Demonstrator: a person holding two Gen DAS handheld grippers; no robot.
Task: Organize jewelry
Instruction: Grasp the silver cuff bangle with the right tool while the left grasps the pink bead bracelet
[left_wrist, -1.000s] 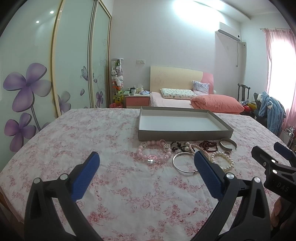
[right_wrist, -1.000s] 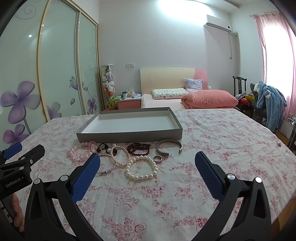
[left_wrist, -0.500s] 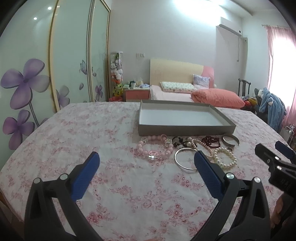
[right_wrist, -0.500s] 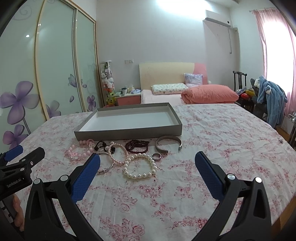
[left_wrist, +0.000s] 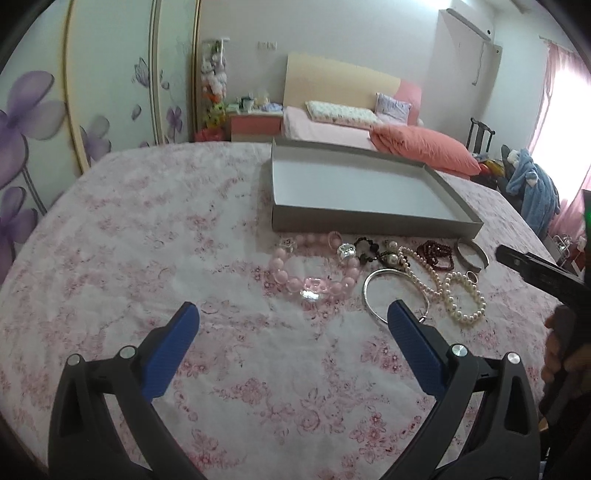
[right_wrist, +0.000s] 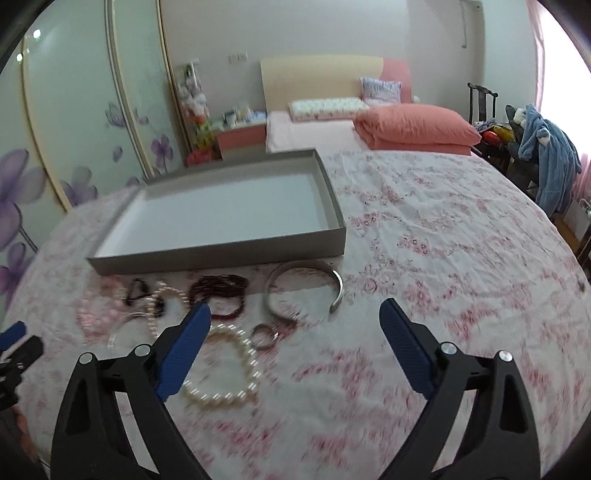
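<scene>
While the right wrist view smears the left end of the jewelry row, the pink beads (left_wrist: 314, 275) blur and the hoop (left_wrist: 395, 295) is half hidden behind a blue pad. One tray (right_wrist: 221, 254) lies on the floral cloth (right_wrist: 443, 258), and along its near wall sit about seven pieces: pink beads, black cluster (left_wrist: 365, 247), hoop, dark red beads (right_wrist: 219, 293), pearls (right_wrist: 229, 365), ring (right_wrist: 264, 336), cuff (right_wrist: 304, 291). Left gripper (left_wrist: 291, 317) gapes empty, short of the beads. Right gripper (right_wrist: 295, 315), jaws just narrowing yet wide apart, holds nothing; the cuff lies just beyond its tips.
</scene>
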